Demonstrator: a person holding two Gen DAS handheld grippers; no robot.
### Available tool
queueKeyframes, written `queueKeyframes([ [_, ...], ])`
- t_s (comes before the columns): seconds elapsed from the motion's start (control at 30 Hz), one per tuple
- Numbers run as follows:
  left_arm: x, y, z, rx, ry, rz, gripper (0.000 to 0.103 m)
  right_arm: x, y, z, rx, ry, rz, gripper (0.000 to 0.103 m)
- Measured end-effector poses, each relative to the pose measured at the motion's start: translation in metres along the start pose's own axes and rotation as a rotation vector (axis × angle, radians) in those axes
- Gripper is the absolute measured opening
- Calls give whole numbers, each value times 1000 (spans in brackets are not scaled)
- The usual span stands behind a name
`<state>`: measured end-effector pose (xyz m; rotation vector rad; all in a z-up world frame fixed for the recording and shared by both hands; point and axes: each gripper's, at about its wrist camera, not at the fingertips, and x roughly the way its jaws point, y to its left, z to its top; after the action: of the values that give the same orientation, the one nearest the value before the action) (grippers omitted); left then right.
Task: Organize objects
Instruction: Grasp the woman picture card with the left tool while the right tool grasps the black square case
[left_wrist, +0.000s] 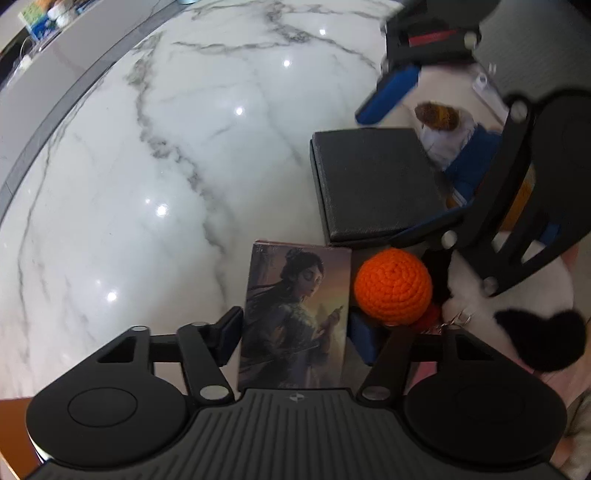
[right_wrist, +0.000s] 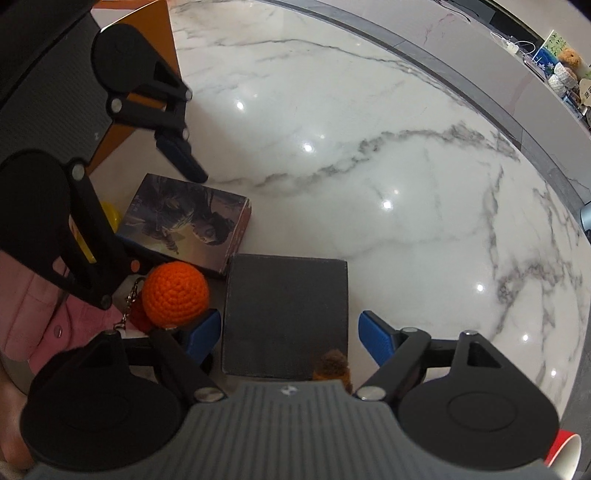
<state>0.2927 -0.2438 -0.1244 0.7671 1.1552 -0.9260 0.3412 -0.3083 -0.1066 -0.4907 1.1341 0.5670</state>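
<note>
Left gripper (left_wrist: 295, 332) jaws spread, straddling the illustrated box (left_wrist: 295, 317); pads not clearly pressing it. Right gripper (right_wrist: 291, 332) wide open around the black box (right_wrist: 286, 317), gaps visible both sides, holding nothing. Black box is the landmark: illustrated box just beside it, orange crochet ball (right_wrist: 175, 293) touching between them, on the marble desk (right_wrist: 369, 166). Looks like pre-grasp; next likely means closing squarely on each box.

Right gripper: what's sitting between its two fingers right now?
In the right wrist view, the dark gray box lies between the blue fingers of the right gripper. Gaps show on both sides, so the pads are not pressing it.
</note>
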Motion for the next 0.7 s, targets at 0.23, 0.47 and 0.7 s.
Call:
queueKeyframes([
  [0.23, -11, 2, -4, -63, -26, 18, 67, -12, 3, -2, 26, -27, -17, 75],
  [0.47, -74, -1, -17, -70, -165, 74, 67, -56, 13, 5, 52, -111, -87, 75],
  [0.7, -157, 6, -56, -121, -218, 150, 67, -128, 51, 24, 66, -251, -70, 75],
])
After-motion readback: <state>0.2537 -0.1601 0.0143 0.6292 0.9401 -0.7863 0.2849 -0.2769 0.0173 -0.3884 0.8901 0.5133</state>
